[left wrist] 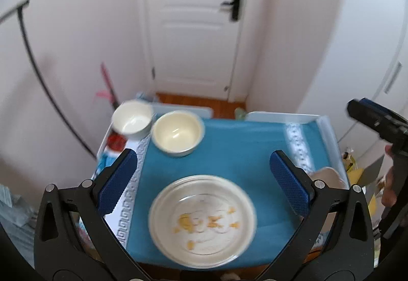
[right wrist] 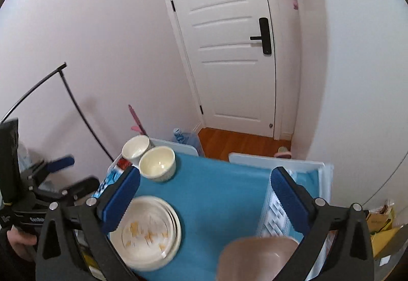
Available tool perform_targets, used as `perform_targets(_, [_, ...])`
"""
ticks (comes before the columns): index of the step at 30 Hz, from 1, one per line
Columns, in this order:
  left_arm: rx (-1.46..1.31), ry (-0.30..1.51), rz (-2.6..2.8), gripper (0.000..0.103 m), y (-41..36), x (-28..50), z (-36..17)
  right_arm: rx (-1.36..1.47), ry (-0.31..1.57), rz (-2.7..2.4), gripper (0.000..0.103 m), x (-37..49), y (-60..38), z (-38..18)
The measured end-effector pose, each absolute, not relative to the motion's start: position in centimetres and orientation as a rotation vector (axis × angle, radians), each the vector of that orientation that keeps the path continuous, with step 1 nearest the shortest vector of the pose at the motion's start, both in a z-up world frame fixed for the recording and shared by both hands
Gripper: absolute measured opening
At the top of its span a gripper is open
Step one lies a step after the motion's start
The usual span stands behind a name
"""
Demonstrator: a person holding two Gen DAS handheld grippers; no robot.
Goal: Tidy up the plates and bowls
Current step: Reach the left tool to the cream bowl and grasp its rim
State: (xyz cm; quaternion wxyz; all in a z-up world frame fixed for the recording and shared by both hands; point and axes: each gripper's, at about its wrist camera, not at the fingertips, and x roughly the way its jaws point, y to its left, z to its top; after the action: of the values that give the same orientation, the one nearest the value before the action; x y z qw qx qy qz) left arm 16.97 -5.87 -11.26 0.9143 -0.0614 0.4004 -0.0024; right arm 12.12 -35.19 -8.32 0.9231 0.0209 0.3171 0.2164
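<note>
My left black two-finger gripper with blue textured pads (left wrist: 202, 183) points downward, jaws spread wide with nothing between them. My right black gripper with blue pads (right wrist: 205, 198) is likewise wide open and empty. My hand (right wrist: 19, 240) grips the left handle.

On the table (right wrist: 219, 194): stacked plates (right wrist: 150, 232) at near left, two bowls at far left, one bowl (right wrist: 158, 163) just right of and nearer than the other bowl (right wrist: 135, 147), a third bowl (right wrist: 257, 258) at near right. Behind the table, a door (right wrist: 229, 51); floor (right wrist: 237, 141) between.
</note>
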Motion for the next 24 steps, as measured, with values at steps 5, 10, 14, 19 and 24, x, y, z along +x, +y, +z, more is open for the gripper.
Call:
perform_targets(5, [-0.253,0.953,0.014,0.103,1.0,21.4,-15.5,0.049,0.786,0.483,0.102,17.5,-28.4,-9.9])
perform_targets(10, [-0.401,1.091,-0.042,0.084,6.1,26.1,-21.2,0.055,0.941,0.49,0.102,22.8,-22.6,-14.0])
perform_targets(14, [-0.417,1.174,-0.093,0.068,6.6,29.5,-25.5,0.07,1.054,0.478,0.092,25.8,-19.2,-18.4])
perform_targets(19, [-0.383,1.246,-0.165,0.049,5.6,32.7,-29.1,0.058,1.193,0.443,0.065,28.8,-16.0,-24.2])
perform_targets(24, [-0.344,1.283,-0.204,0.037,4.8,34.0,-31.3,0.087,1.263,0.411,0.048,30.2,-15.2,-27.5])
